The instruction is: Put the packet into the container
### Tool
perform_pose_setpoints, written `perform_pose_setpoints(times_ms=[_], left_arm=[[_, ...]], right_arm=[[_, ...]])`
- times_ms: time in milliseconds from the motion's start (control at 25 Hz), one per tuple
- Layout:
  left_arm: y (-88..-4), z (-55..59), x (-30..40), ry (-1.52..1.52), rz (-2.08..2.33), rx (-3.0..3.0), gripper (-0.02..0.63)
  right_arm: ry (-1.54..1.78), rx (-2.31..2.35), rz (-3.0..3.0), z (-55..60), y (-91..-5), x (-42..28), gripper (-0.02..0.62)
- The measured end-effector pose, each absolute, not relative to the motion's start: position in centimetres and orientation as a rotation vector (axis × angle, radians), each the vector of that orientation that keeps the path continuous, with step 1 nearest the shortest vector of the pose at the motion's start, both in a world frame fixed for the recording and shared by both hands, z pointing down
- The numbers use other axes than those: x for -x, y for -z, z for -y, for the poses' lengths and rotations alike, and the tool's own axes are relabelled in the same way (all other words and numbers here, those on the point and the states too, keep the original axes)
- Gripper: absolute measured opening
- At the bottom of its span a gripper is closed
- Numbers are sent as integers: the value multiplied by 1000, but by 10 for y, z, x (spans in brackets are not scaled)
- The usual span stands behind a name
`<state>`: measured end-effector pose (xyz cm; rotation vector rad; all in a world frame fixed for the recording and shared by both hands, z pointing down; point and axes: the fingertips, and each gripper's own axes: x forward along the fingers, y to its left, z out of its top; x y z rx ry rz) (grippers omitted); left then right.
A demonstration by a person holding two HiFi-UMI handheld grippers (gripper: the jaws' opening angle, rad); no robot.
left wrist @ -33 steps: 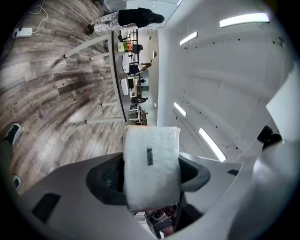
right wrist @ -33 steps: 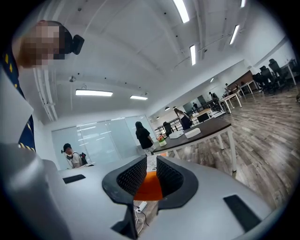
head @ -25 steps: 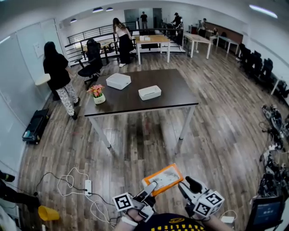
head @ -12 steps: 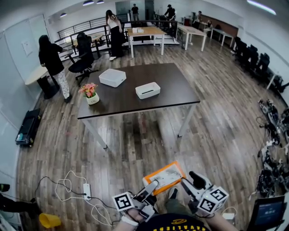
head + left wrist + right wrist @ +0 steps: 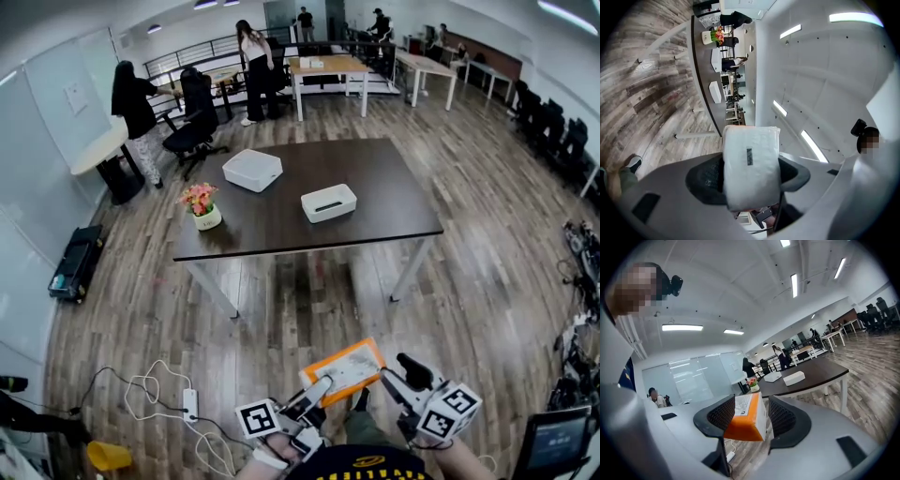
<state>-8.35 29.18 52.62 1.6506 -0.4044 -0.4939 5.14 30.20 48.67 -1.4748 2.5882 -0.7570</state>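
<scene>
A flat packet (image 5: 347,367), white with an orange border, hangs over the wooden floor at the bottom of the head view. My left gripper (image 5: 319,389) is shut on its near left edge; in the left gripper view both pads press the white packet (image 5: 751,164). My right gripper (image 5: 395,371) stands open at the packet's right end. In the right gripper view the orange end (image 5: 747,420) lies between the jaws, with a gap to the right pad. The open white container (image 5: 328,202) sits far ahead on the dark table (image 5: 384,178).
A lidded white box (image 5: 252,170) and a flower pot (image 5: 203,210) share the table. A power strip with cables (image 5: 190,405) lies on the floor at the left. Several people and an office chair (image 5: 192,131) are beyond the table, with more desks behind.
The head view has swung, so the table now sits a little further right and lower in the picture. Both grippers and the packet keep their place at the bottom. People at the back have walked.
</scene>
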Motion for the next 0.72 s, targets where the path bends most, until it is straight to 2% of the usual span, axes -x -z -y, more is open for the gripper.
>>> perform_pose_setpoints(times_ms=[440, 720], left_arm=[[-503, -171, 9, 504, 408, -1698, 272], [-496, -127, -24, 503, 413, -1709, 272]], right_arm=[[857, 1373, -2617, -162, -487, -120, 212], [904, 1318, -2643, -111, -485, -150, 212]])
